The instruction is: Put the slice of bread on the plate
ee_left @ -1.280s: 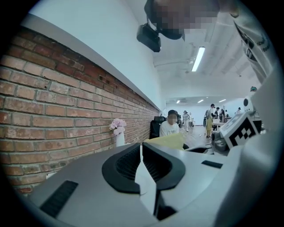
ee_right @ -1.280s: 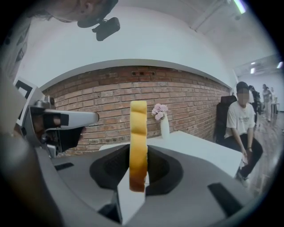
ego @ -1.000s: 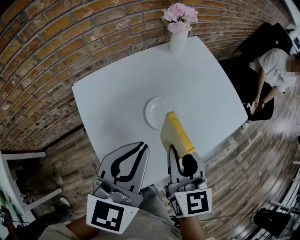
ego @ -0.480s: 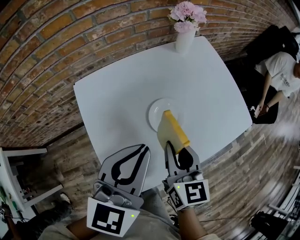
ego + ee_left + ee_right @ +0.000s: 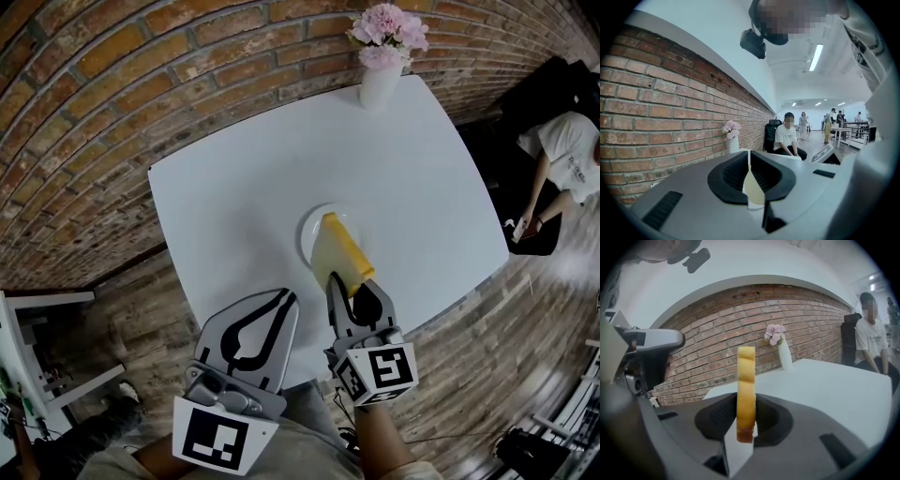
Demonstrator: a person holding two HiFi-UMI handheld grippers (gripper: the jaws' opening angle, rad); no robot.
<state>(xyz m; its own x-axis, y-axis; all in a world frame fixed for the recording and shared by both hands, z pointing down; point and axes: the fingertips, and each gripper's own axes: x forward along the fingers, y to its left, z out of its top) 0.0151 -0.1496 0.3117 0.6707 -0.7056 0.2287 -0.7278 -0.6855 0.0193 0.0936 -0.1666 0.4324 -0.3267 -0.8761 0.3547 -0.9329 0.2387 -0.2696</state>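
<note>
A yellow slice of bread (image 5: 338,249) stands on edge, with my right gripper (image 5: 349,292) shut on its near end. In the head view its far end hangs over the small white plate (image 5: 310,232) in the middle of the white table (image 5: 234,178). The right gripper view shows the bread (image 5: 746,385) upright, squeezed by the two black pads (image 5: 774,417). My left gripper (image 5: 281,300) is at the table's near edge, left of the plate, its jaws together with nothing in them. Its own view shows the left gripper (image 5: 749,176) with only a thin slit.
A white vase of pink flowers (image 5: 381,66) stands at the table's far edge. A brick wall (image 5: 112,84) runs behind and to the left. A person (image 5: 565,155) sits to the right, off the table. Wooden floor surrounds the table.
My right gripper has carried the bread forward and lower, so the slice now hangs over the plate. The left gripper stays about where it was.
</note>
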